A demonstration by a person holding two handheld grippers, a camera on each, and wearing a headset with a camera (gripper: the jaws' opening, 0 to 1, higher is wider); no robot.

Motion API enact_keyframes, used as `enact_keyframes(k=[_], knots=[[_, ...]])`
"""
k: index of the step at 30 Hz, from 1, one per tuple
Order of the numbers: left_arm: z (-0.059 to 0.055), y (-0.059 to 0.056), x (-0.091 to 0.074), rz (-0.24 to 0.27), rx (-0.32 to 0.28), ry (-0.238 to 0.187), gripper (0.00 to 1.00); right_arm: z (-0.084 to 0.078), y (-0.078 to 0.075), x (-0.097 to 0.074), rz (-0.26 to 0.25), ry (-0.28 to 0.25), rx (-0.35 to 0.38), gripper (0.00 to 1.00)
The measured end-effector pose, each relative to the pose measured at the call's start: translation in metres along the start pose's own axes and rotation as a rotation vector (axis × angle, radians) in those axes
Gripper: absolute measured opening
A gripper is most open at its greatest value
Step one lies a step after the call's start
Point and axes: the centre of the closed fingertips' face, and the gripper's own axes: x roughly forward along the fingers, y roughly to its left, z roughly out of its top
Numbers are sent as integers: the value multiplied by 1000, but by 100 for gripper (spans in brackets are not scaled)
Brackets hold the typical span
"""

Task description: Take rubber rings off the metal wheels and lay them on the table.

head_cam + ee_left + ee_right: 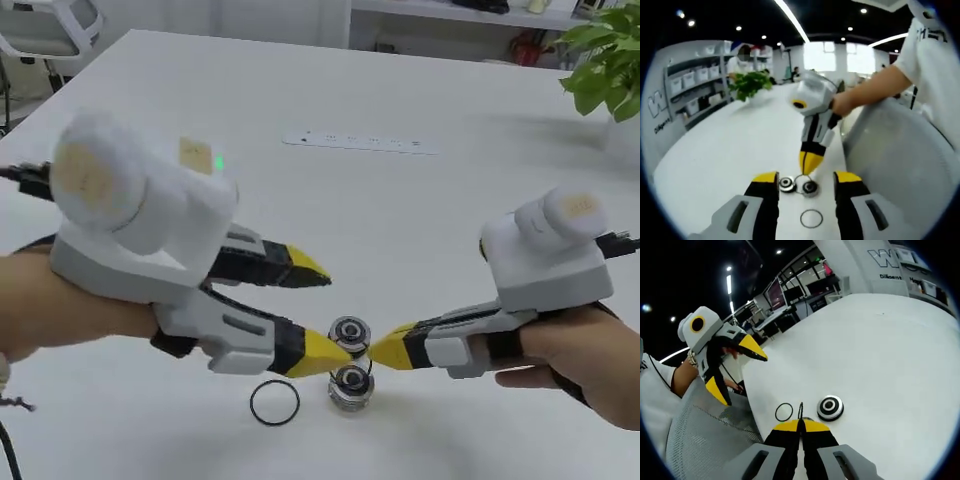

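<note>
Two small metal wheels (pixel 350 333) (pixel 350 386) stand side by side near the table's front edge. My right gripper (pixel 378 352) is shut on a thin black rubber ring (pixel 801 410) that stands up from its tips beside one wheel (pixel 830 407). In the left gripper view that ring (pixel 801 182) arcs between the wheels (pixel 787 184) (pixel 810 187), under the right gripper's yellow tip (pixel 810 164). My left gripper (pixel 325 312) is open, its lower jaw just left of the wheels. A loose rubber ring (pixel 274 402) (pixel 811 218) (pixel 784 412) lies flat on the table.
A white power strip (pixel 360 141) lies across the far middle of the white table (pixel 420 230). A green plant (pixel 605 60) (pixel 750 82) stands at the far right corner. A grey mesh chair back (pixel 900 165) sits close to the table's front edge.
</note>
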Motion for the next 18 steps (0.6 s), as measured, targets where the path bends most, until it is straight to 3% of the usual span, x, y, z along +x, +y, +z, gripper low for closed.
enact_keyframes(k=[6, 12, 14, 18], knots=[[-8, 7, -38, 82, 18, 32, 52, 10, 6, -2, 20, -39, -9, 0], [-8, 7, -63, 141, -7, 3, 60, 18, 14, -3, 40, -72, -14, 0], [-9, 10, -71, 186, -23, -14, 63, 20, 16, -3, 50, -85, -13, 0], [-17, 9, -78, 218, -30, -6, 71, 23, 22, -2, 75, -94, -4, 0]])
